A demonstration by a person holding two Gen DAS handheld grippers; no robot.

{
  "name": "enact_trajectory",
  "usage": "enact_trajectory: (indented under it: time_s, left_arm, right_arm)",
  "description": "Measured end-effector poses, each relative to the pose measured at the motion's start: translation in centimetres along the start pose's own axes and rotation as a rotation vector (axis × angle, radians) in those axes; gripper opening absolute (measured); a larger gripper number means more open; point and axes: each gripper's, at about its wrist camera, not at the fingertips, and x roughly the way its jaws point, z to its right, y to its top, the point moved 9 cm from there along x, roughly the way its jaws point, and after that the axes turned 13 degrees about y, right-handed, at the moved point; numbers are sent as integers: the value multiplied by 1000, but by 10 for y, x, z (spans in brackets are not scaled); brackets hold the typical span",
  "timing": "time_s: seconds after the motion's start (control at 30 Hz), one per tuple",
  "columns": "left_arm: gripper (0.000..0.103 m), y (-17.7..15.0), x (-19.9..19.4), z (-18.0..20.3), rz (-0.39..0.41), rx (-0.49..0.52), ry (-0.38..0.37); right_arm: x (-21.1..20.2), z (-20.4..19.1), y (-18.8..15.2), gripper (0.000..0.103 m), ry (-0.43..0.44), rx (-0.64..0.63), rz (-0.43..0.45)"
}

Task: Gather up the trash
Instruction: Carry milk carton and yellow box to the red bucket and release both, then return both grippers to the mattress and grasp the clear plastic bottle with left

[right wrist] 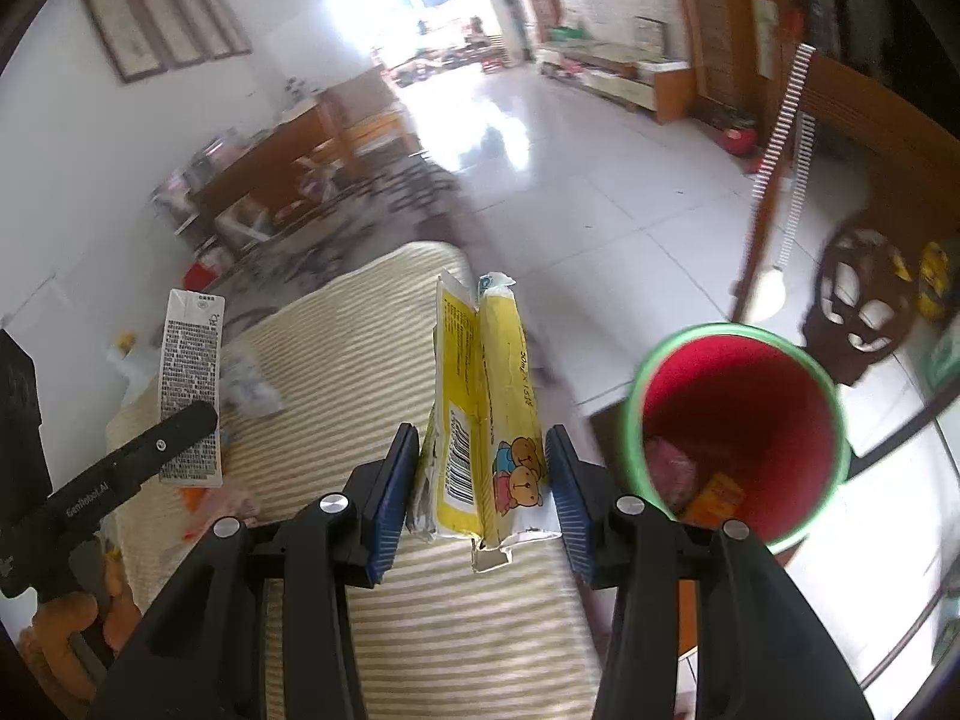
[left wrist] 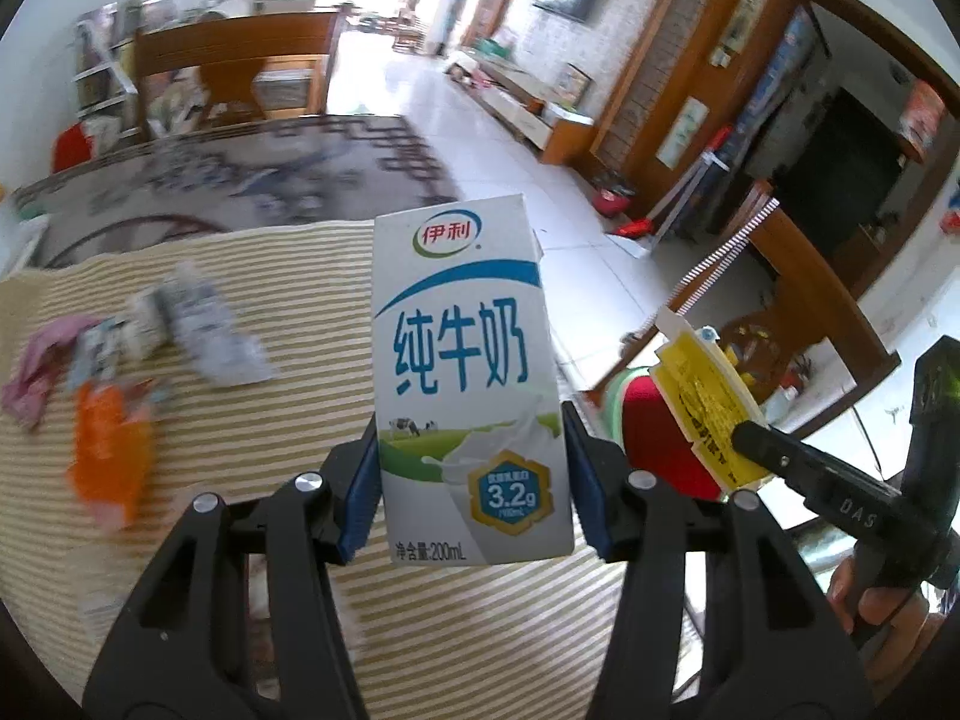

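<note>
My left gripper (left wrist: pixel 474 480) is shut on a white and blue milk carton (left wrist: pixel 468 372), held upright above the striped cloth; the carton also shows in the right wrist view (right wrist: pixel 191 405). My right gripper (right wrist: pixel 483 480) is shut on a crumpled yellow package (right wrist: pixel 483 420) with cartoon bears; it also shows in the left wrist view (left wrist: pixel 708 408). A red bin with a green rim (right wrist: pixel 738 414) stands on the floor just right of my right gripper, with some trash inside. It is partly hidden behind the package in the left wrist view (left wrist: pixel 654 426).
A striped cloth (left wrist: pixel 270 420) covers the table. On its left lie an orange wrapper (left wrist: pixel 111 450), a pink scrap (left wrist: pixel 36 372) and a crumpled white wrapper (left wrist: pixel 198 324). A wooden chair (left wrist: pixel 234 72) stands beyond the table. White tiled floor (right wrist: pixel 588 192) lies to the right.
</note>
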Motion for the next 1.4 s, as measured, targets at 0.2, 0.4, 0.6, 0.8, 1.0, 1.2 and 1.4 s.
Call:
enact_trajectory:
  time_s: [0.2, 0.4, 0.6, 0.8, 1.0, 1.2, 1.4]
  left_arm:
    - [51, 5, 18, 71, -27, 71, -66]
    - [52, 0, 34, 135, -62, 158, -122]
    - [51, -16, 53, 189, -117, 261, -156]
    - [51, -24, 69, 226, -142, 346, -157]
    - [52, -26, 77, 242, -154, 368, -165]
    - [85, -25, 74, 242, -142, 349, -171]
    - [85, -23, 58, 220, -115, 279, -136]
  right_arm:
    - [-32, 64, 15, 43, -47, 91, 49]
    - [-54, 109, 21, 43, -71, 160, 83]
    - [-70, 143, 23, 43, -76, 223, 112]
    - [-80, 168, 26, 43, -71, 273, 130]
    - [-82, 178, 30, 44, -70, 281, 135]
    - [-81, 188, 32, 58, -49, 321, 154]
    - [-83, 190, 28, 58, -51, 326, 144]
